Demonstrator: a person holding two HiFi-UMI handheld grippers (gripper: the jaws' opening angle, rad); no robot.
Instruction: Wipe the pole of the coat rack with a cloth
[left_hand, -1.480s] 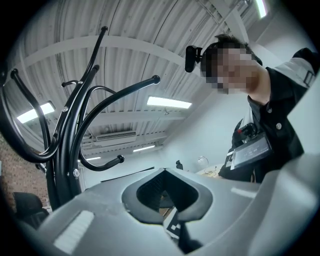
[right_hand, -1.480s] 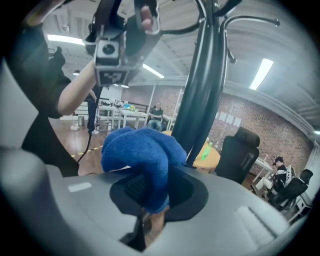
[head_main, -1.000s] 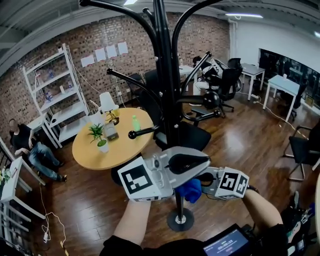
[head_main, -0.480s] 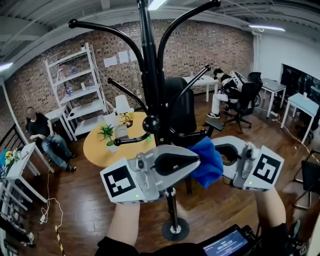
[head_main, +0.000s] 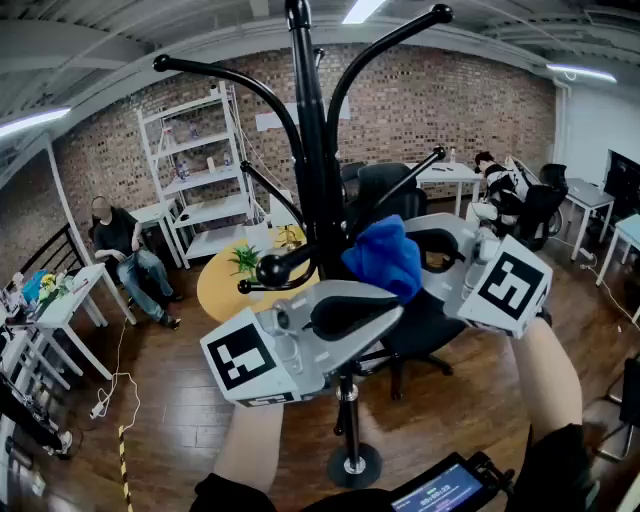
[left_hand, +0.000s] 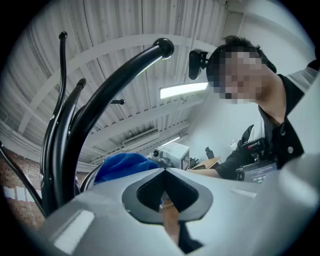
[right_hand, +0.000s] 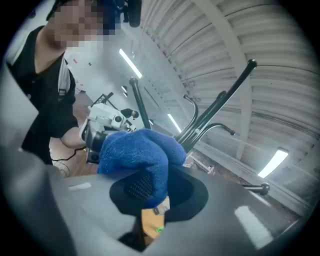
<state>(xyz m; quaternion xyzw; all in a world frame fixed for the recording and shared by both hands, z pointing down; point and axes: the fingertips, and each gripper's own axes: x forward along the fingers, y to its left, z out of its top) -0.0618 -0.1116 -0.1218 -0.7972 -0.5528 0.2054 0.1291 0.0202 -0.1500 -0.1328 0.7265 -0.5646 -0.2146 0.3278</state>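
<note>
A blue terry cloth is being pinched by the right tool beside the black metal pole; the left tool is being held pressed together.

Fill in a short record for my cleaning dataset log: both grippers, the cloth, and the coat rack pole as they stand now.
left gripper: jaws together, nothing between them, held in front of the pole
right gripper: shut on the blue cloth
blue cloth: bunched, raised just right of the pole among the lower hook arms; contact with the pole cannot be told
pole: black, upright, standing on a round base
</note>
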